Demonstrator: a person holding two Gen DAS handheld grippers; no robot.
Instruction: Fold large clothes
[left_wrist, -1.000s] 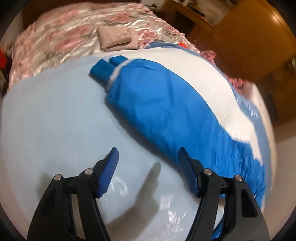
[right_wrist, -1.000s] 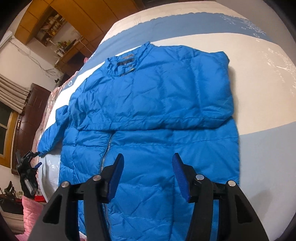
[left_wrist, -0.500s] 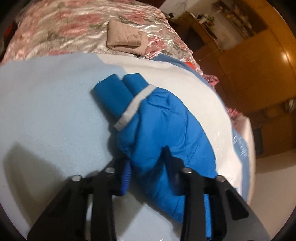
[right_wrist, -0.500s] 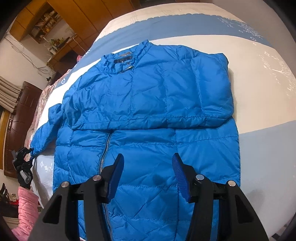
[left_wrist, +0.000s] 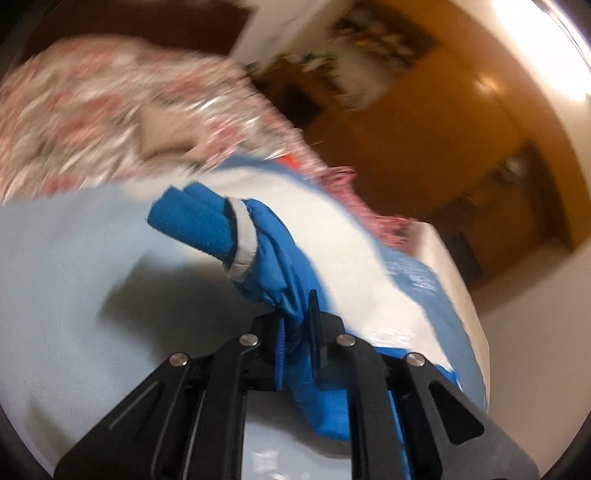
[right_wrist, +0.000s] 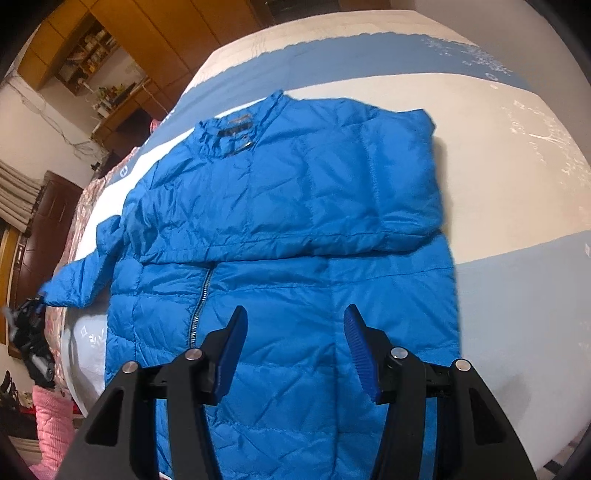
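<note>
My left gripper (left_wrist: 295, 332) has just been closing, and its fingers (left_wrist: 314, 325) are now clenched on the sleeve (left_wrist: 273, 254) of the jacket (right_wrist: 280, 236), with blue fabric bunched between the pads. The sleeve runs up and away from the fingers, lifted clear of the bed (left_wrist: 66, 288) near the grip. Its end shows a pale grey band (left_wrist: 245, 240) and beyond that a blue knit cuff (left_wrist: 192, 225). This view is smeared by motion, so I cannot make out much of the background beyond a pink floral quilt (left_wrist: 92, 110) at the head of the bed and brown wooden cabinets (left_wrist: 424, 129) to the right.

My right gripper (right_wrist: 295, 339) hangs over the lower front of the jacket with its fingers (right_wrist: 232, 343) released and well apart, nothing between them; I cannot tell whether they touch the fabric below.

From the right wrist I see the jacket lying flat on the blue-and-white bed, collar (right_wrist: 225, 129) at the far end and zip (right_wrist: 201, 302) running down toward me. One sleeve is already folded across the chest, lying level just above the top of the zip. The other sleeve stretches out to the left edge of the jacket, where the left gripper appears as a small dark blurred shape (right_wrist: 31, 328) at its tip. Something pink and quilted (right_wrist: 51, 417) sits at the lower left, beside the bed.
</note>
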